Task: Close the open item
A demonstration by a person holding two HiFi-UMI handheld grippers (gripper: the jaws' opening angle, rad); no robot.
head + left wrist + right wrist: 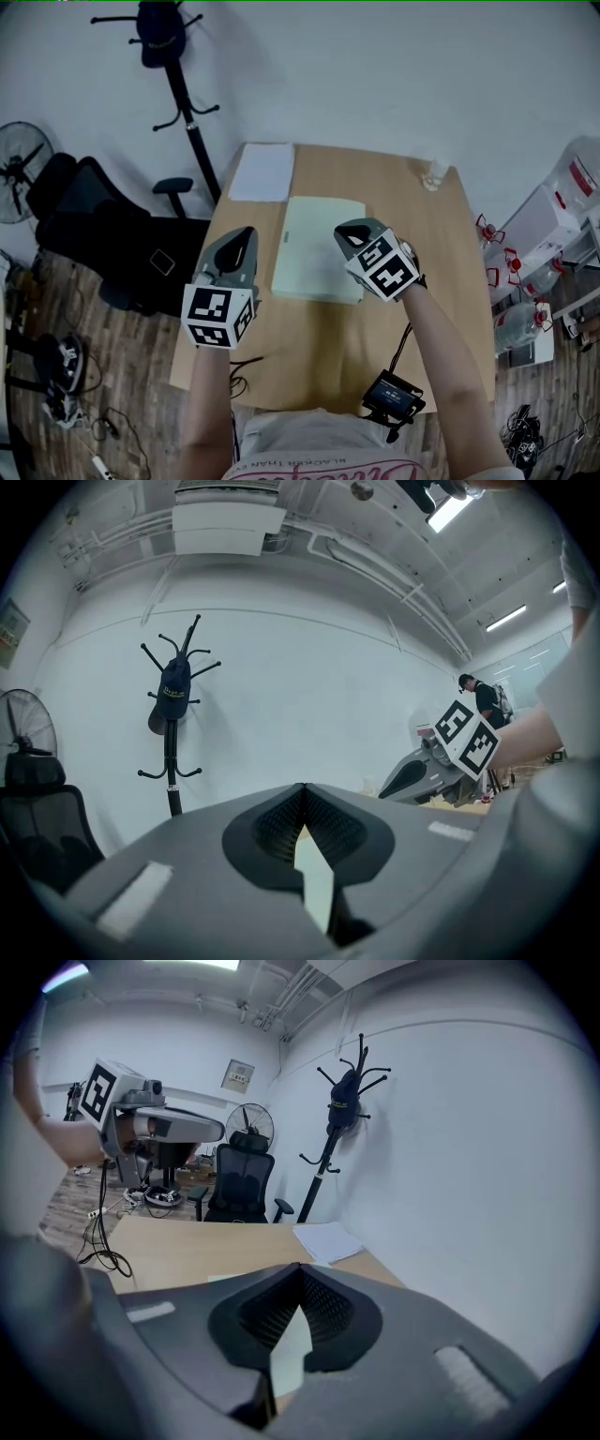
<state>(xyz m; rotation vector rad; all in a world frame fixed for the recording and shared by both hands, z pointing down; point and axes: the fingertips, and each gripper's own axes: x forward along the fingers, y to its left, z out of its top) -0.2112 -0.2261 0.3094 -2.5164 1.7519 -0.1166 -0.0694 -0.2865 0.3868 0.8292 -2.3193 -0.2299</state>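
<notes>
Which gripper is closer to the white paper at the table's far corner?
Left. The left gripper is just short of the paper; the right gripper is farther right, above the green folder.

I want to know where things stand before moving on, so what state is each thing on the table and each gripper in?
Green book: lying flat on the table, looks closed.
Paper stack: flat at the far left corner, apart from the book.
Small bottle: standing at the far right edge; cap too small to tell.
Left gripper: jaws together, holding nothing.
Right gripper: jaws together, holding nothing.
</notes>
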